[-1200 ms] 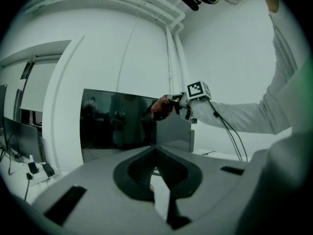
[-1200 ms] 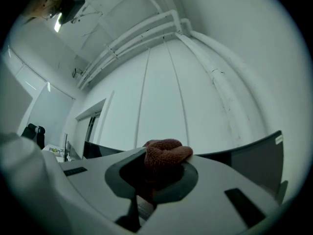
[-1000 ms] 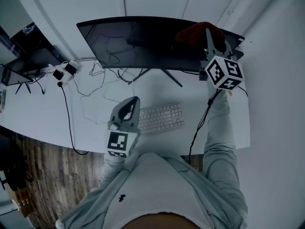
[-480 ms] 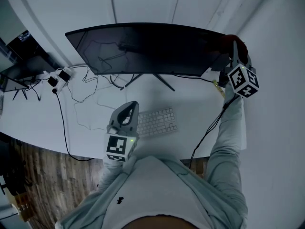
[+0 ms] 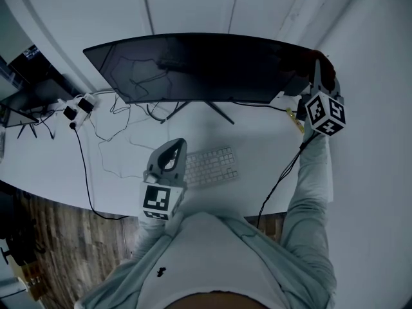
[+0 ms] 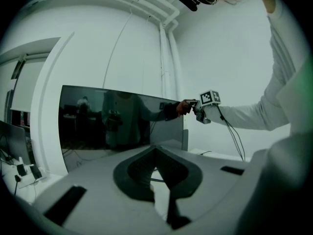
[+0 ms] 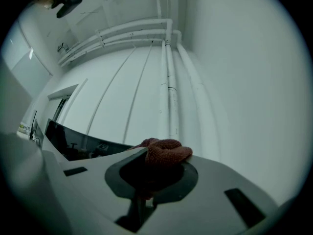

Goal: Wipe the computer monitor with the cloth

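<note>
A wide curved dark monitor (image 5: 193,66) stands at the back of the white desk (image 5: 257,140). My right gripper (image 5: 317,68) is up at the monitor's right end, shut on a reddish cloth (image 5: 325,61) pressed at that edge. In the right gripper view the bunched cloth (image 7: 164,155) fills the jaws of the right gripper (image 7: 156,166), with the monitor (image 7: 73,141) to the left. My left gripper (image 5: 175,148) hovers low over the desk by the keyboard, shut and empty. The left gripper view shows the left gripper (image 6: 156,153), the monitor (image 6: 117,121), and the far cloth (image 6: 185,106).
A white keyboard (image 5: 209,166) lies in front of the monitor stand (image 5: 206,107). Loose cables (image 5: 122,131) and a plug block (image 5: 77,105) are at the left, near a second screen (image 5: 26,95). A wall runs close on the right; wooden floor (image 5: 58,237) lies below the desk's edge.
My right gripper has carried the cloth rightward along the screen to its right end, then held almost still. The left gripper has barely moved.
</note>
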Tool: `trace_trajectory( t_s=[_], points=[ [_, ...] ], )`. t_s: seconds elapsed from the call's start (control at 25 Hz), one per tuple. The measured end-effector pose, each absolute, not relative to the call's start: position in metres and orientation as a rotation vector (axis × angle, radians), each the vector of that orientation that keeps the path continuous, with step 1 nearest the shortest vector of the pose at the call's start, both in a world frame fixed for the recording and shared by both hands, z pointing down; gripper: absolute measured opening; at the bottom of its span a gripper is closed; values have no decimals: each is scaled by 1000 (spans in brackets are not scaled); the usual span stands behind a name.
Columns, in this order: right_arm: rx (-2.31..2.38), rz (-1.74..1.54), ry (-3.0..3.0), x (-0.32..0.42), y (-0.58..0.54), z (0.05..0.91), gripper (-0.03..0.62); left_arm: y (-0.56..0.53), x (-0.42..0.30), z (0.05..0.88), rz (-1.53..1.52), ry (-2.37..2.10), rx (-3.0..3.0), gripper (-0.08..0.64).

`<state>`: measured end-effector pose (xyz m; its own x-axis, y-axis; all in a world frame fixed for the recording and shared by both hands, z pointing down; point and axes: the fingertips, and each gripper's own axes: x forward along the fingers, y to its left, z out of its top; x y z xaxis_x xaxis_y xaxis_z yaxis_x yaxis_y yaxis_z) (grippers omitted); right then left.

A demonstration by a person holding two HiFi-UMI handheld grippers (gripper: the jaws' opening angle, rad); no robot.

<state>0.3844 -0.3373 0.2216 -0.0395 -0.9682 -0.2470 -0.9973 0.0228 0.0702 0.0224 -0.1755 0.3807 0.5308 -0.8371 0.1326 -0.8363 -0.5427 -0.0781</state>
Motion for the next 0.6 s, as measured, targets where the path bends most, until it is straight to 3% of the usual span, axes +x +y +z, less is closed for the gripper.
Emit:
trace_trajectory(
  t_s=[0.6],
  points=[
    [-2187, 409, 2247, 382, -344, 319, 37, -180, 26, 393, -268, 1580, -2715, 20]
  ],
)
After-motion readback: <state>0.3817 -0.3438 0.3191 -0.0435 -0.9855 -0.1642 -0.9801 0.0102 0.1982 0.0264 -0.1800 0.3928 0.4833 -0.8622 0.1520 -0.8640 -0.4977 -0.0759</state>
